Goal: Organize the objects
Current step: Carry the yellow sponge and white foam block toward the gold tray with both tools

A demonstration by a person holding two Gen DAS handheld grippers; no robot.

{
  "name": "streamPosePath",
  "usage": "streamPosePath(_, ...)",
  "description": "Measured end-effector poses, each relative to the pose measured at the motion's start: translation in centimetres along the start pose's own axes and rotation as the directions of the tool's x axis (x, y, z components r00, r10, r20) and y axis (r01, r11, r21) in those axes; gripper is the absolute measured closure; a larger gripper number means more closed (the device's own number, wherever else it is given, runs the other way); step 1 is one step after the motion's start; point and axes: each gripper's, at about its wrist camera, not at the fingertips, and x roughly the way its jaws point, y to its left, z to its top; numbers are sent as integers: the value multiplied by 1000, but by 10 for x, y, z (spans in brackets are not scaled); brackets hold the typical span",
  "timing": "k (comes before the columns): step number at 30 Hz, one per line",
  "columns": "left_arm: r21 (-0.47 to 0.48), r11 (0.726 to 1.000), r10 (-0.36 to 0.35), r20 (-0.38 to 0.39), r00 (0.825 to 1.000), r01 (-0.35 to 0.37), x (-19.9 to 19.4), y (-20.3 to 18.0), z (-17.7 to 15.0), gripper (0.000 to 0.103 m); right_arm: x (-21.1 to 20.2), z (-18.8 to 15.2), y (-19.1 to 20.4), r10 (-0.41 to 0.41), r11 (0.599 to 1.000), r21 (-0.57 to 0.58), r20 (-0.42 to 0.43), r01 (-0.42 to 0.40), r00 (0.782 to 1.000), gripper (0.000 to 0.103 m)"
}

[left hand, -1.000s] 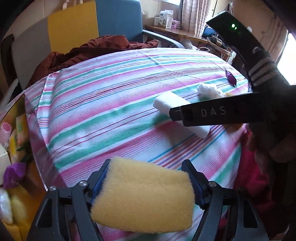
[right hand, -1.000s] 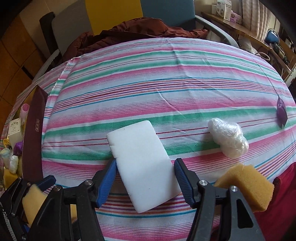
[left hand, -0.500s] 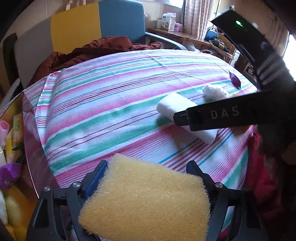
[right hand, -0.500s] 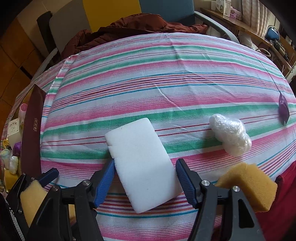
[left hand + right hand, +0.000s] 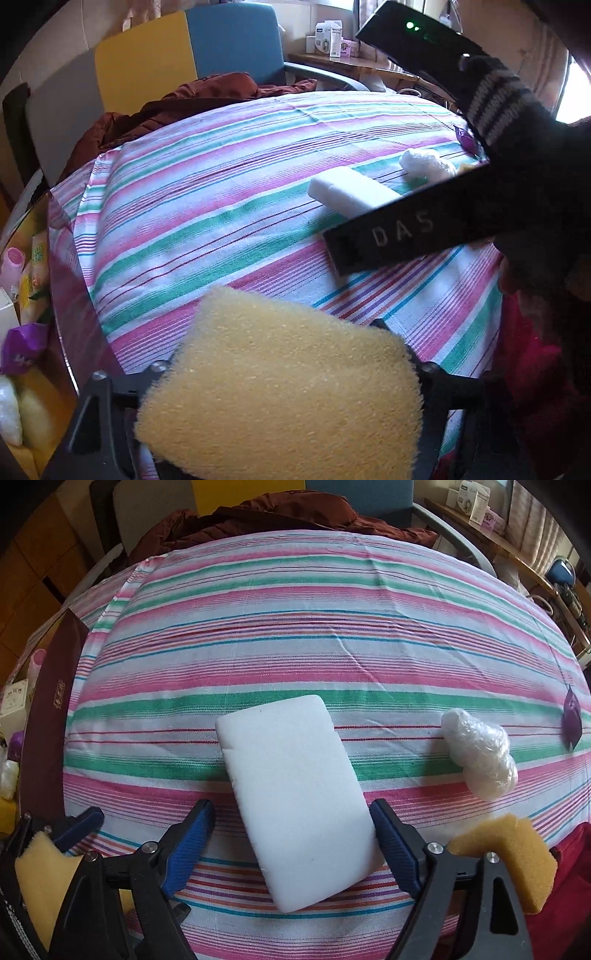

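Closest in, the left gripper point(image 5: 280, 373) has a yellow sponge point(image 5: 280, 384) filling the space between its jaws; the jaws are closing, and the sponge hides the pads, so whether they press it firmly cannot be told, though it sits off the cloth and looks carried. The right gripper point(image 5: 291, 843) points steeply down over the white foam block point(image 5: 295, 794), jaws opening and set wide, one blue pad on either side of the block's near half with a gap on the left and the right pad just beside its edge, neither visibly pressing. The block lies flat on the striped desk point(image 5: 295, 635), its long axis running away from the jaws and tilted slightly up-left, so the jaws span its short width; the right hand is plainly the nearer one. To the right of those jaws sit a second yellow sponge point(image 5: 517, 856) and, farther out, a plastic-wrapped white bundle point(image 5: 480, 753), then a small purple packet point(image 5: 571, 723). A box of sorted items point(image 5: 26, 295) stands left of the left jaws.
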Motion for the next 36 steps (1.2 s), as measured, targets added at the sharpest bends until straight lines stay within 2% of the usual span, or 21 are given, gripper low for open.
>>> streamPosePath(2,-6,1000,-12,7,1000,12,-4,0,0,44,0,1,-3,6,1000,13,5,-6,1000,15)
streamPosePath(5,-20,999,-32,18,999,33,-10,2,0,53,0,2,-2,-1,1000,4,6,1,1000,15)
streamPosePath(7,-38,998,-50,25,998,51,-16,4,-2,53,0,2,-1,-10,1000,-7,5,10,1000,15)
streamPosePath(9,-40,997,-58,47,997,60,-25,4,-4,47,0,1,0,-15,1000,-13,3,15,1000,15)
streamPosePath(11,-35,998,-55,72,996,58,-32,4,-4,26,2,1,4,-17,1000,-15,0,17,1000,15)
streamPosePath(14,-29,998,-61,91,994,64,-40,2,-4,25,0,-1,2,-17,1000,-15,-4,17,1000,15)
streamPosePath(18,-15,999,-34,94,995,35,-46,3,-13,25,-2,-2,-1,-21,1000,-11,-8,21,1000,18)
streamPosePath(21,-14,1000,-15,76,997,16,-42,5,-17,29,-3,-2,0,-23,1000,-5,-7,23,1000,21)
streamPosePath(26,-7,1000,-6,52,999,6,-29,6,-14,56,-4,-2,-1,-26,1000,-9,-4,26,1000,25)
streamPosePath(29,7,1000,7,52,999,-7,-30,2,-16,57,-7,-2,-1,-34,999,-10,16,34,999,36)
streamPosePath(36,-6,999,49,52,997,-49,-37,5,-16,58,-8,-4,14,-36,996,-83,34,39,999,39)
